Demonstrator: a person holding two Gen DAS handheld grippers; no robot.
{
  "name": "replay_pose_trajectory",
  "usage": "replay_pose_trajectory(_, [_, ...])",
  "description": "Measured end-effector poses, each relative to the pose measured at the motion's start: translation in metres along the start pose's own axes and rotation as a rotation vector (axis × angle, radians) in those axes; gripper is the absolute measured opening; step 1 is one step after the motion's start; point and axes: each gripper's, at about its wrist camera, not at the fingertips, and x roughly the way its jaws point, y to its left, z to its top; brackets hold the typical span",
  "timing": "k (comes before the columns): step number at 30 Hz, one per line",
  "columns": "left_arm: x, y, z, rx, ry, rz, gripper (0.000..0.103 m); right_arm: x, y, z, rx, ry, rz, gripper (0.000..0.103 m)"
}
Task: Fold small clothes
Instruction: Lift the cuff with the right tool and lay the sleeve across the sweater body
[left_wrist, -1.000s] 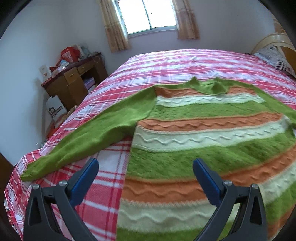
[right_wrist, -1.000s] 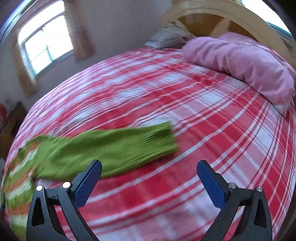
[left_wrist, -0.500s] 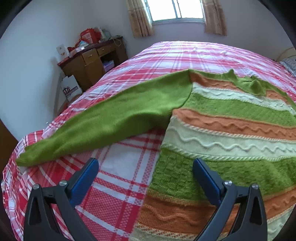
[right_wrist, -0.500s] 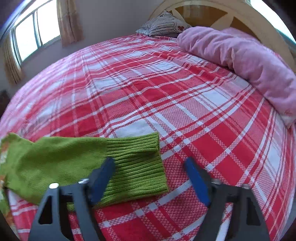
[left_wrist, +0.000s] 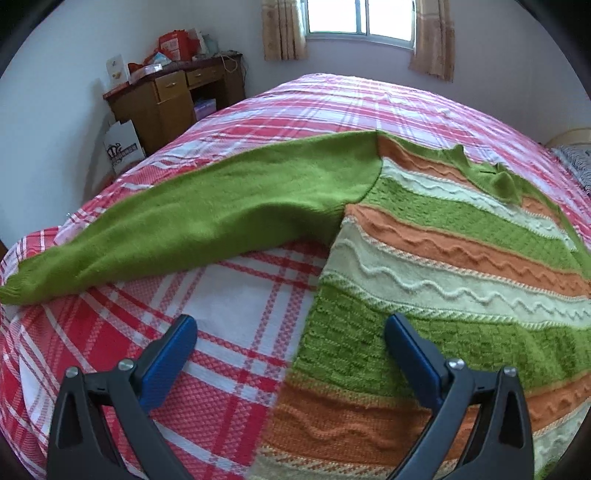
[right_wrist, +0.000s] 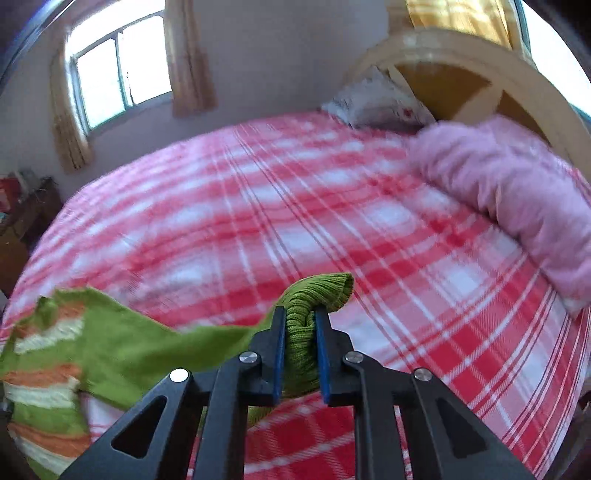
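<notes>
The striped sweater (left_wrist: 436, 258) lies spread on the plaid bed (left_wrist: 236, 314). The right gripper (right_wrist: 300, 347) is closing its fingers on the green cuff (right_wrist: 314, 295), lifting it. The left gripper (left_wrist: 291, 354) hangs open above. No writing is readable.

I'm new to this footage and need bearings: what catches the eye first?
A green, orange and cream striped sweater lies spread on the red plaid bedspread, one sleeve stretched toward the bed's corner. The right gripper is closing on the other sleeve's ribbed cuff; the left gripper hangs open over the sweater's edge.
</notes>
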Motion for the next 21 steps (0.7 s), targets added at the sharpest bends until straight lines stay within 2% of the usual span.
replay_pose_trajectory(10, [-0.004, 0.005, -0.004, -0.001, -0.021, -0.052, 0.103, -0.078, 0.108, 0.064, -0.143, -0.16, 0.095, 0.014])
replay_pose_trajectory(16, [-0.008, 0.011, -0.005, -0.017, -0.047, -0.087, 0.103, -0.119, 0.182, 0.086, -0.244, -0.233, 0.177, 0.013])
replay_pose_trajectory(21, [-0.018, 0.025, -0.005, -0.069, -0.092, -0.164, 0.103, -0.145, 0.253, 0.09, -0.352, -0.272, 0.25, 0.013])
